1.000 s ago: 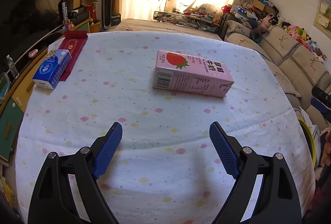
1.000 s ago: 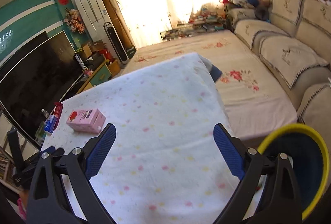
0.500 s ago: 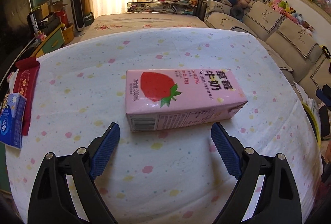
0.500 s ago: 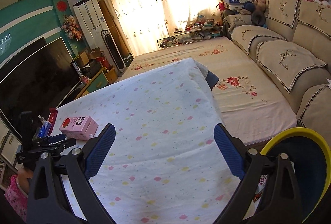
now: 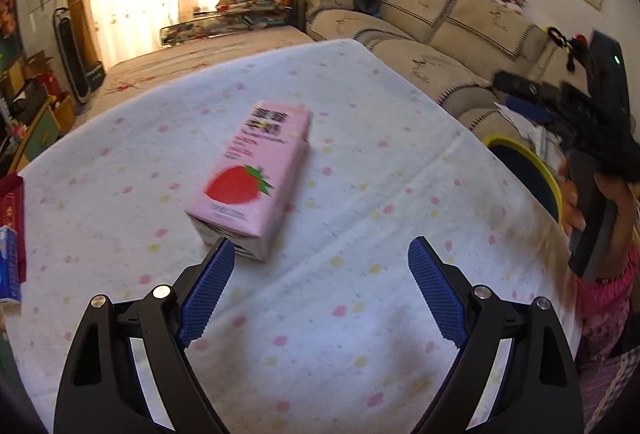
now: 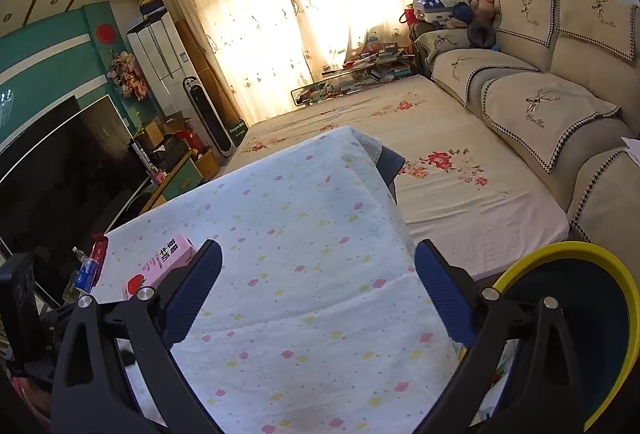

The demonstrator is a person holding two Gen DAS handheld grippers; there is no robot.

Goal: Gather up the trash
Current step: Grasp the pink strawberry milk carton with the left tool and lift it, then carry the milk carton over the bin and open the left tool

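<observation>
A pink strawberry milk carton lies flat on the table's dotted white cloth. My left gripper is open and empty, its left fingertip right at the carton's near end, the carton lying left of the gap. The carton also shows in the right wrist view, far left, partly behind the left finger. My right gripper is open and empty over the table's right side. A blue bin with a yellow rim stands off the table's right edge, also in the left wrist view.
A blue tissue pack and a red packet lie at the table's left edge. The hand holding the right gripper is at the right. A sofa, low bed and TV surround the table.
My left gripper has swung round the carton, which now points away from it instead of lying crosswise, and has closed in on its near end. My right gripper has barely moved.
</observation>
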